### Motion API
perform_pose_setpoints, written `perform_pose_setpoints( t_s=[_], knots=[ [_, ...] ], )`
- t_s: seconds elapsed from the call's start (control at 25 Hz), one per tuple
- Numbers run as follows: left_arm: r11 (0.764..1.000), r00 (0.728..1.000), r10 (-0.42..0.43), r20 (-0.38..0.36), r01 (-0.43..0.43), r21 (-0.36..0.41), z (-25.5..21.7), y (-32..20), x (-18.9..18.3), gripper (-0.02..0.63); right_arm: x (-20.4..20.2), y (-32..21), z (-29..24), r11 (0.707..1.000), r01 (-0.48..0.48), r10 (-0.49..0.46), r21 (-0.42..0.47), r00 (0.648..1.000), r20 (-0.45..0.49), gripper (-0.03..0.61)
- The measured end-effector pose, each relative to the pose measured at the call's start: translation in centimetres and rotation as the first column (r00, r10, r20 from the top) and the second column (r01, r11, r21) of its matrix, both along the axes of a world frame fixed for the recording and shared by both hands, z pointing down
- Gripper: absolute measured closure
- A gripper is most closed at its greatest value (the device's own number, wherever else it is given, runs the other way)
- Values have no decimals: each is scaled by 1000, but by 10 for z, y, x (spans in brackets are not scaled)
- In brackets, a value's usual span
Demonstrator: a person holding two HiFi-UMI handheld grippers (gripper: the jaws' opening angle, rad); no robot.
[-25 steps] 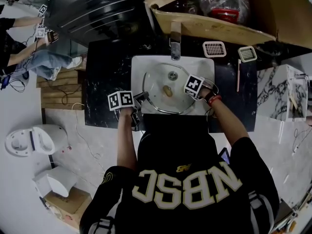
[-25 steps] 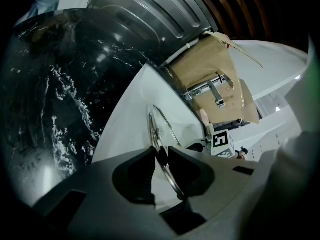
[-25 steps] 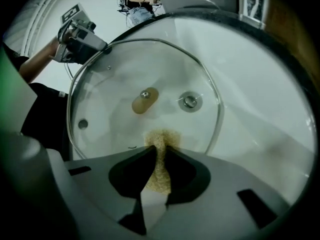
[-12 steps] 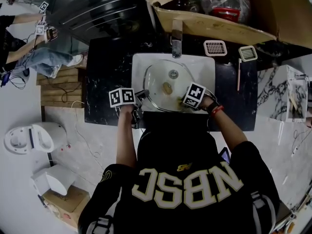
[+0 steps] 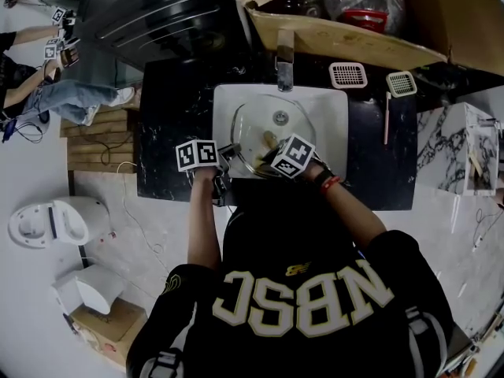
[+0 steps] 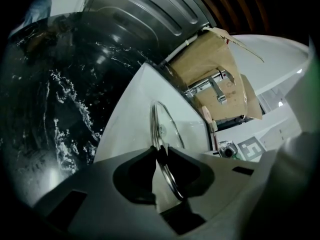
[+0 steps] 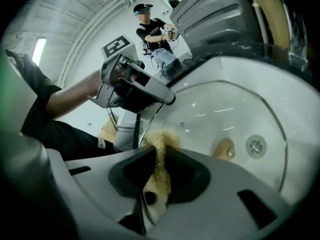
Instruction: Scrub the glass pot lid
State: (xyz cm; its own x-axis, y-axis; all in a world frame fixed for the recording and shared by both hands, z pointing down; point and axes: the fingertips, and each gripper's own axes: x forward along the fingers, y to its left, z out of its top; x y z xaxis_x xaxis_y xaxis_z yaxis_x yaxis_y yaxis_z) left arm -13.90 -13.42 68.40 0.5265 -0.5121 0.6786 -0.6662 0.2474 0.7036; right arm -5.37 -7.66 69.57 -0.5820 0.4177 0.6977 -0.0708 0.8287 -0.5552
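Right gripper (image 5: 272,154) shifted left across lid (image 5: 260,118), jaws pinching sponge (image 7: 159,140), left gripper (image 6: 161,155) jaws clamping rim

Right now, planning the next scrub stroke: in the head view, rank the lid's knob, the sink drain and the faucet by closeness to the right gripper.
1. Lid knob, just beyond the right gripper.
2. Sink drain, farther back.
3. Faucet, at the back edge, farthest.

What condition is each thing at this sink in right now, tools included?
glass lid: tilted in the sink, rim clamped.
left tool: shut on the glass lid.
right tool: shut on the sponge.
sponge: squeezed between that tool's jaws.
faucet: no water seen running.
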Motion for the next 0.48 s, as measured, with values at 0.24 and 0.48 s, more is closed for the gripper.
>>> perform_pose_setpoints(
  t_s=[0.24,0.48],
  knots=[
    [1000,1000,0,7,0,-7,1,1,0,526,-33,-28,3,988,-83,78,134,996,37,502],
    [1000,1000,11,-3,-11,5,-3,2,3,526,-59,-71,9,951,-247,233,187,968,95,502]
  ],
)
